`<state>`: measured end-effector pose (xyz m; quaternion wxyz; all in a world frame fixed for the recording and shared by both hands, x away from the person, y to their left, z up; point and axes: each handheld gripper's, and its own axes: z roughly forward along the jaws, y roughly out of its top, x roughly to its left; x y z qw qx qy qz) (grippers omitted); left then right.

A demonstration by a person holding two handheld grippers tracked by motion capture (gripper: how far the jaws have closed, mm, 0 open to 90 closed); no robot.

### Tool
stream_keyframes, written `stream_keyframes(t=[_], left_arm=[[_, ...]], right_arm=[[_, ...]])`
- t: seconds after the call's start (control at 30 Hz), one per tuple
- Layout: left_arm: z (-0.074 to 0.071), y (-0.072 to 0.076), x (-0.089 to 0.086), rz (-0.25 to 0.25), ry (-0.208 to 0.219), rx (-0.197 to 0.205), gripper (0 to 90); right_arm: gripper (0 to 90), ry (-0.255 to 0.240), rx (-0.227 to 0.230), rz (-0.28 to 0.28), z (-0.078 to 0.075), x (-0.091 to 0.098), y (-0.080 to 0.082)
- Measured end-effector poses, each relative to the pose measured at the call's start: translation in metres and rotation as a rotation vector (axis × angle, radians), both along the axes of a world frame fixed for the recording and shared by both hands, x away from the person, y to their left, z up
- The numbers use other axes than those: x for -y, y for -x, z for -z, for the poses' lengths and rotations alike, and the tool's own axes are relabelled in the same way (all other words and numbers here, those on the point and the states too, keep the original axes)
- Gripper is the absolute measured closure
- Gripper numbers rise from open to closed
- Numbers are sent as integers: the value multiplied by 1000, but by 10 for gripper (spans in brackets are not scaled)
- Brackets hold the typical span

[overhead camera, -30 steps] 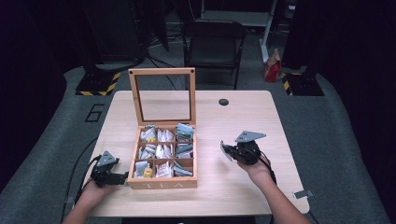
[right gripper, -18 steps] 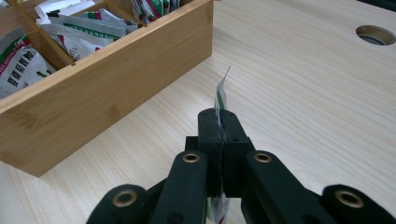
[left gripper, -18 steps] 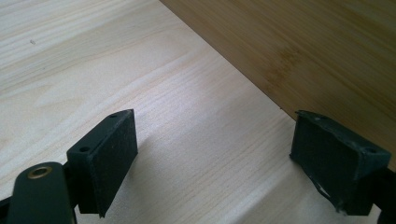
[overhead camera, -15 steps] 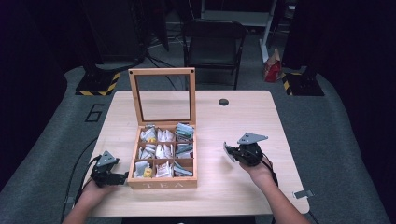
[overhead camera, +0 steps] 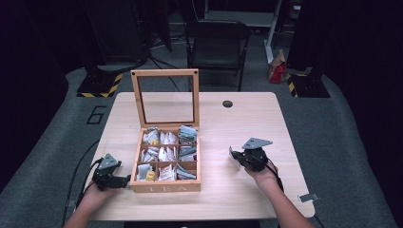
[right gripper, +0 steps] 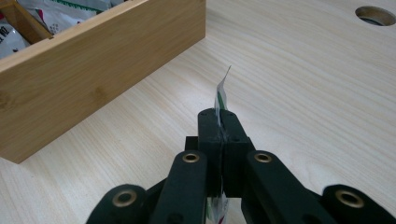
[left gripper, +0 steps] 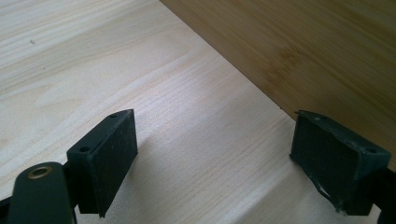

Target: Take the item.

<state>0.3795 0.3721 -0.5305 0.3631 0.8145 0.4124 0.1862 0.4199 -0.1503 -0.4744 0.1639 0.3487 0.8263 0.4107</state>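
- My right gripper has its jaws pinched flat on a tea sachet, to the right of the tea box and well clear of its wall. In the right gripper view the sachet stands on edge, its thin top poking out past the jaw tips.
- My left gripper sits at the box's left front corner with jaws spread wide and nothing between them, just bare table. One jaw is just beside the box wall.
- Risk one, as I judge it: the grip is on a thin, slick edge of packet. A quick swing back toward the box could let it slide out or twist, and it would drop short of the box.
- Risk two: carrying the sachet edge-on, I could catch it on the box rim and crumple it rather than clear the rim.
- Risk three: the compartments look packed with packets, so pushing one in could lever a neighbour out.
- Risk four: the raised glass lid stands upright behind the compartments. A nudge to the box from the left gripper could tip it shut.
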Motion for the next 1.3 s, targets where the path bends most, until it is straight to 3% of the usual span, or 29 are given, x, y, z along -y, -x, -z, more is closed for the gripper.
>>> stream_keyframes(t=[0.47, 0.63, 1.0, 1.07, 1.3], left_arm=[[0, 0, 0, 0, 7, 3, 150], [0, 0, 1, 0, 7, 3, 150], [0, 0, 0, 0, 7, 3, 150], [0, 0, 0, 0, 7, 3, 150], [0, 0, 0, 0, 7, 3, 150]], right_arm=[[889, 35, -12, -39, 11, -7, 3], [876, 10, -33, -39, 14, -9, 3], [834, 16, -70, -62, 24, -16, 4], [805, 34, -77, -71, 26, -18, 4], [722, 21, -95, -75, 30, -17, 3]])
